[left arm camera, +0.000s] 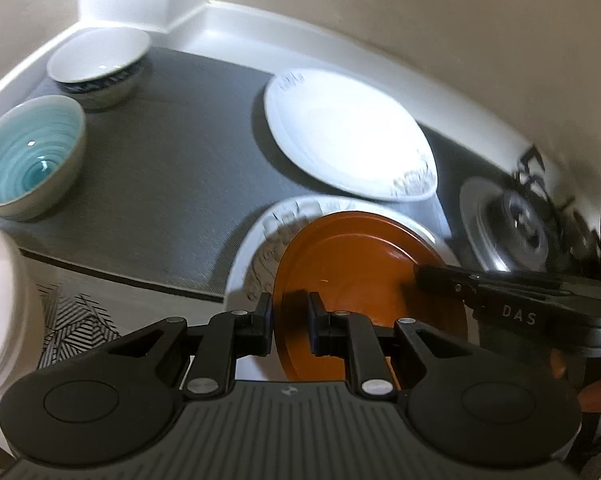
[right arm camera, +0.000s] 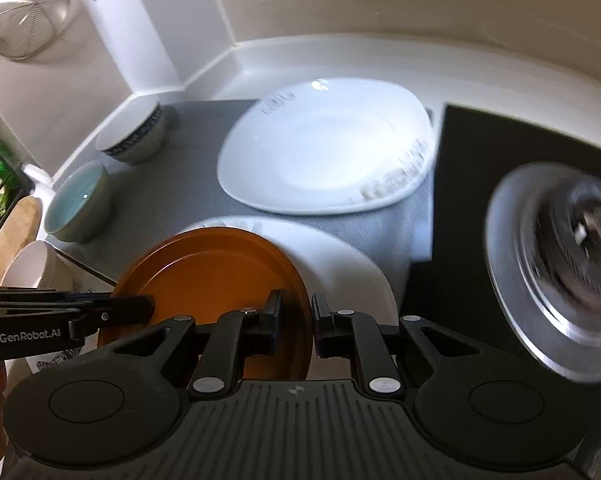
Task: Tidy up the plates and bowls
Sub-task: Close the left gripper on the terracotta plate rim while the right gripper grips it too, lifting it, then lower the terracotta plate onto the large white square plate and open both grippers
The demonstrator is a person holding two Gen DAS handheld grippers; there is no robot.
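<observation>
Both grippers clamp the same orange plate. Left gripper has its jaws closed on the plate's near-left rim, the edge passing between its fingers; right gripper is closed on the opposite rim, the plate edge likewise caught between its pads. In the left wrist view the right gripper enters from the right side and reaches onto the plate; in the right wrist view the left gripper enters from the left edge.

Grey mat lies ahead of both grippers and covers most of the white counter, which runs into a wall corner.

Large white plate, with a grey pattern on its rim, sits on the mat well ahead of the right gripper. Second white plate, also patterned, lies directly under the orange plate, just beyond the fingertips; whether the two touch cannot be told.

Stove burner, blurred, stands to the right of the right gripper on a black surface.

White bowl with a dark blue band sits far ahead and left of the left gripper, near the corner. Teal-glazed bowl stands just beside it, nearer and further left, both upright on the mat.

Metal strainer hangs high at the upper left of the right wrist view.
</observation>
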